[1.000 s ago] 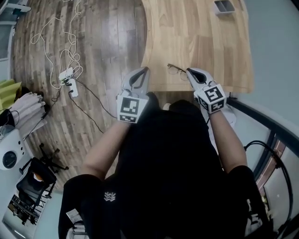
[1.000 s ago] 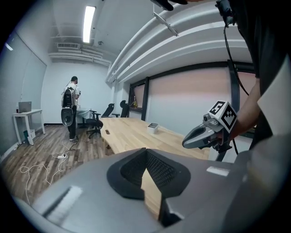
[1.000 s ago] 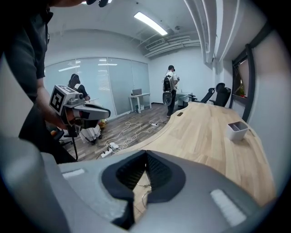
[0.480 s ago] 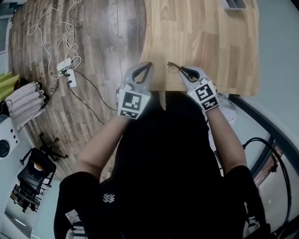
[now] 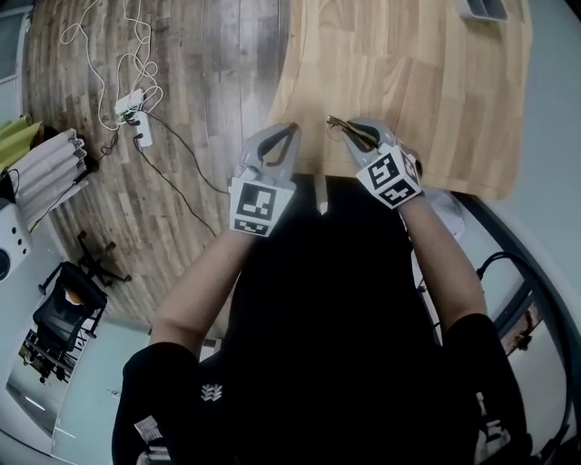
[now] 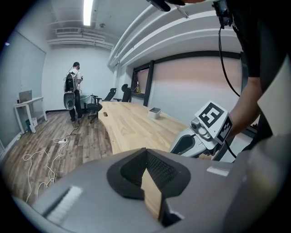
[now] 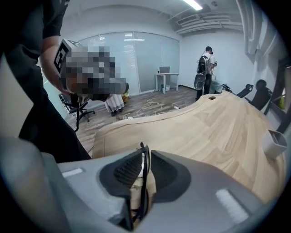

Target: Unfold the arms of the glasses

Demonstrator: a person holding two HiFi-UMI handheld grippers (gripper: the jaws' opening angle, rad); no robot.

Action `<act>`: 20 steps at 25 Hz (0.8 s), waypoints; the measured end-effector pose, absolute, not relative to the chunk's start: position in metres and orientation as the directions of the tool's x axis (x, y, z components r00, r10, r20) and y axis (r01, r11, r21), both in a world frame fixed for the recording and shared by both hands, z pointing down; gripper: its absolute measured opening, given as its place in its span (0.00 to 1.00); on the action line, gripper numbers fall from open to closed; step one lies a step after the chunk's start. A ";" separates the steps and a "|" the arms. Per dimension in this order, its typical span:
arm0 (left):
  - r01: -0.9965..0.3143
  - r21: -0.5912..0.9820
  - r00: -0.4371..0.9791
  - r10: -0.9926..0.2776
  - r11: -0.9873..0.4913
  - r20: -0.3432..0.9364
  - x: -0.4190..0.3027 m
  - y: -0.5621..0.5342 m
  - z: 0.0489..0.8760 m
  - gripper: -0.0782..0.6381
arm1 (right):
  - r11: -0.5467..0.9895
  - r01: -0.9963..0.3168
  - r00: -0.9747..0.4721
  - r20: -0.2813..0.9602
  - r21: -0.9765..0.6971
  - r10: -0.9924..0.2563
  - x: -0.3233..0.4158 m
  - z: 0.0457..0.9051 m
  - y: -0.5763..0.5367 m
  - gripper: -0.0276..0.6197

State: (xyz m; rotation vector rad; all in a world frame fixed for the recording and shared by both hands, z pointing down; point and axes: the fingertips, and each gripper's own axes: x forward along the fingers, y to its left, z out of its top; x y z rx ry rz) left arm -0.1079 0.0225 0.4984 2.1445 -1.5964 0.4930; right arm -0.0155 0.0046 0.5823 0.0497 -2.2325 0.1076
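Note:
Thin dark-rimmed glasses (image 5: 339, 126) lie at the near edge of the wooden table (image 5: 408, 73), folded as far as I can tell. My right gripper (image 5: 357, 134) is around them. In the right gripper view the glasses (image 7: 144, 170) stand on edge between the jaws with a thin gap beside the frame; the jaws have just been opening. My left gripper (image 5: 290, 130) hovers off the table's left edge, a hand's width from the glasses. Its fingertips meet with nothing between them (image 6: 146, 152). The right gripper (image 6: 204, 132) also shows in the left gripper view.
A small grey container (image 5: 486, 7) stands at the table's far end. White cables and a power strip (image 5: 136, 104) lie on the plank floor to the left, beside an office chair (image 5: 73, 300). A person with a backpack (image 6: 72, 93) stands far back in the room.
Both grippers have come down toward the table's near edge. The right gripper has rolled, and the glasses between its jaws have come down with it.

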 end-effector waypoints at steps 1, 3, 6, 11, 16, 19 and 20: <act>-0.961 0.123 0.275 -0.810 -0.247 0.519 -0.107 0.022 0.501 0.12 | 0.996 -0.062 -0.610 0.792 -0.069 0.017 -0.015 0.585 0.005 0.12; -0.962 0.128 0.271 -0.806 -0.239 0.526 -0.106 0.022 0.505 0.12 | 0.995 -0.043 -0.603 0.797 -0.089 0.045 -0.017 0.590 0.006 0.12; -0.964 0.135 0.267 -0.803 -0.231 0.532 -0.103 0.019 0.510 0.12 | 0.995 -0.008 -0.601 0.796 -0.095 0.071 -0.021 0.594 0.008 0.09; -0.960 0.153 0.279 -0.792 -0.234 0.543 -0.098 0.018 0.517 0.12 | 0.996 0.020 -0.614 0.785 -0.083 0.078 -0.023 0.586 0.008 0.07; -0.922 0.233 0.387 -0.769 -0.310 0.509 -0.081 0.010 0.518 0.14 | 0.998 0.036 -0.695 0.716 -0.059 0.067 -0.022 0.561 0.007 0.07; -0.887 0.275 0.462 -0.739 -0.371 0.491 -0.063 0.006 0.520 0.24 | 0.998 0.053 -0.740 0.670 -0.027 0.058 -0.020 0.547 0.009 0.07; -0.882 0.280 0.472 -0.731 -0.380 0.494 -0.059 0.004 0.522 0.25 | 0.998 0.053 -0.749 0.661 -0.016 0.050 -0.018 0.543 0.007 0.07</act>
